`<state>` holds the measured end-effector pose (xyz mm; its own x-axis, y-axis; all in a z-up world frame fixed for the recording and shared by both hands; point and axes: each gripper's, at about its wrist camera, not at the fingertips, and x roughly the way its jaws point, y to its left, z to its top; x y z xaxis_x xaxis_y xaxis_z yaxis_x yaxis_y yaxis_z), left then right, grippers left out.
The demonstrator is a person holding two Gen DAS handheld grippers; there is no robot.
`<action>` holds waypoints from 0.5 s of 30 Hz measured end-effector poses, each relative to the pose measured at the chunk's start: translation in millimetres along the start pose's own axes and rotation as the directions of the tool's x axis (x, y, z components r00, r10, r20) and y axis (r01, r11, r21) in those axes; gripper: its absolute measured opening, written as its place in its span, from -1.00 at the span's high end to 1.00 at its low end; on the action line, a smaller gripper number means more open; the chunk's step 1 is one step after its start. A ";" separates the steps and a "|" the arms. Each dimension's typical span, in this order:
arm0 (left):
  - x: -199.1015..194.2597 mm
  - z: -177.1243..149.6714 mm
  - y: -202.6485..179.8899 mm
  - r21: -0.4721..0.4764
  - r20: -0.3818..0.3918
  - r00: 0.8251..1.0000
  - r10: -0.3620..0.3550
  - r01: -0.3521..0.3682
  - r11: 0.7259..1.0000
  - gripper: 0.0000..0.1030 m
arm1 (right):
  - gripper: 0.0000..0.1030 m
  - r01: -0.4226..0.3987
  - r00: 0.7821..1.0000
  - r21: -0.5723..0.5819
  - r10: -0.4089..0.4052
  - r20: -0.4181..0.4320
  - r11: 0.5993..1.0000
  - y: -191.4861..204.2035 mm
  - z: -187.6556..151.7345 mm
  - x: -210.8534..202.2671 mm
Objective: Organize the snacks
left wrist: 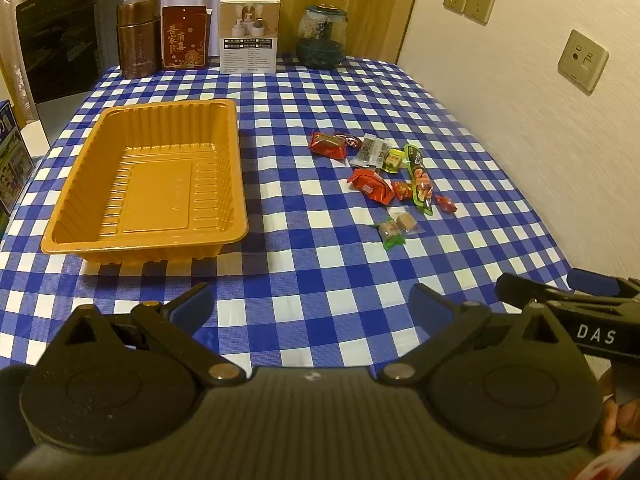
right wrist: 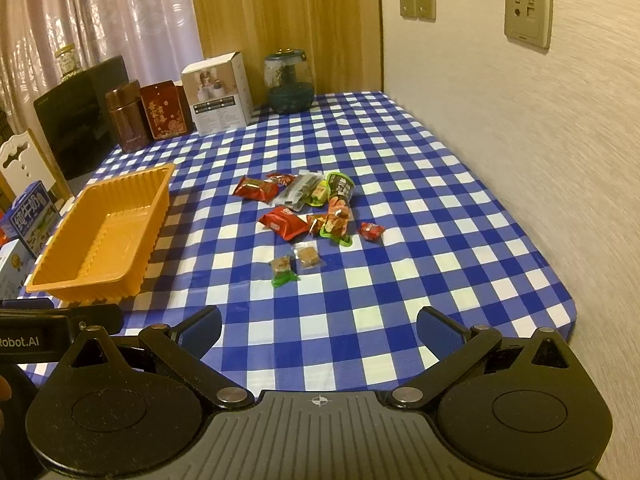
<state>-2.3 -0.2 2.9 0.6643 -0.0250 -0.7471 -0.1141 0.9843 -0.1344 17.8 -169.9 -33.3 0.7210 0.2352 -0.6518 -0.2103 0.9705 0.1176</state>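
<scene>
Both grippers, left gripper [left wrist: 312,300] and right gripper [right wrist: 318,322], hover released above the table [right wrist: 460,240]. Snacks [right wrist: 308,208] lie scattered well apart from the empty orange tray [right wrist: 100,236]; light, crinkly, probably slippery wrappers, best pinched mid-body.

The snacks' [right wrist: 308,212] print is too small to read. The milk carton [right wrist: 30,216] is cut off at the left edge, and overlapping wrappers hide parts of each other.

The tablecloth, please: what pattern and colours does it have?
Blue-and-white checks on the tablecloth, clearest in the right wrist view.
</scene>
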 end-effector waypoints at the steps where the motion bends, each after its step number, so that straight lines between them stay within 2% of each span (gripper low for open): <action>1: 0.1 -0.1 0.0 0.001 0.000 1.000 0.001 -0.001 1.000 -1.00 | -1.00 0.001 1.000 0.000 -0.001 0.000 1.000 -0.3 0.4 0.3; 15: 0.3 -0.5 0.6 0.002 0.000 1.000 -0.001 0.001 1.000 -1.00 | -1.00 0.004 1.000 0.002 -0.004 0.001 1.000 -2.6 2.0 0.5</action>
<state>-2.5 0.4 2.3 0.6647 -0.0262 -0.7467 -0.1116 0.9847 -0.1339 20.1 -172.2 -32.5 0.7227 0.2319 -0.6511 -0.2062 0.9715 0.1171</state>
